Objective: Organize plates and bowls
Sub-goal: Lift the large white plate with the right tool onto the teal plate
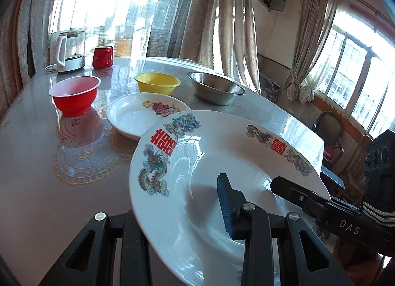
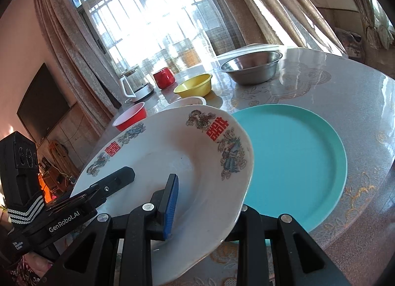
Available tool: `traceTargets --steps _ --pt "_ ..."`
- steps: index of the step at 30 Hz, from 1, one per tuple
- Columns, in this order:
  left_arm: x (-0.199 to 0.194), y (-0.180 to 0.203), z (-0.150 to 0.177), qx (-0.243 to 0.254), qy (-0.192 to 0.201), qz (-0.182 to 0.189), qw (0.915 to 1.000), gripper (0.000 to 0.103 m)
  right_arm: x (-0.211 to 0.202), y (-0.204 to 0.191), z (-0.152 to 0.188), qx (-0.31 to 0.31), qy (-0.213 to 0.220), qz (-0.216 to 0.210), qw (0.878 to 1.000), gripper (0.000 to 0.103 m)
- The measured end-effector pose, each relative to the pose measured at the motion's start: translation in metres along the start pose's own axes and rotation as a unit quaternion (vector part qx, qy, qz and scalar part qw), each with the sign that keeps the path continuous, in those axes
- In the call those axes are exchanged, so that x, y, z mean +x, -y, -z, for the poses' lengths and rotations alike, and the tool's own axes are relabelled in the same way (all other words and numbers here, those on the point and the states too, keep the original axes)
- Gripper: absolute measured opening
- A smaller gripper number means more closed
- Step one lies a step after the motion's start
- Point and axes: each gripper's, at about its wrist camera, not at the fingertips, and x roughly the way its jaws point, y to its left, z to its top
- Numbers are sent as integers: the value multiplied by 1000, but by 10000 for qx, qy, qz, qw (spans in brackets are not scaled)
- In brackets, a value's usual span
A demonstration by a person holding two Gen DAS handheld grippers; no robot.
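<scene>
A large white plate with dragon and red-character prints (image 1: 197,182) is held tilted above the table by both grippers. My left gripper (image 1: 187,214) is shut on its near rim; one blue-padded finger (image 1: 226,207) lies on the plate's top, the other is hidden under it. My right gripper (image 2: 207,212) is shut on the same plate (image 2: 187,162) at the opposite rim, and also shows in the left wrist view (image 1: 296,192). A teal plate (image 2: 293,160) lies on the table beneath. A small white floral plate (image 1: 138,115), red bowl (image 1: 74,96), yellow bowl (image 1: 156,83) and steel bowl (image 1: 214,88) stand beyond.
A white kettle (image 1: 66,51) and a red mug (image 1: 102,57) stand at the far side of the glossy round table (image 1: 37,162). Curtains and windows lie behind. A chair (image 1: 330,133) stands past the table's right edge.
</scene>
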Motion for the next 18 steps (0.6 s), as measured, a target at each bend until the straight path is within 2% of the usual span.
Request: traceTargets --steps 8,12,18 --pt "38 33 -13 39 -307 390 9988 34 -11 42 -11 324 109 498 9982 28" --pt "54 47 -16 226 -419 415 9980 35 -12 57 -15 429 132 716 9964 28" --pt "75 53 -19 135 -680 418 9967 35 -2 74 -20 584 43 931 9939 27"
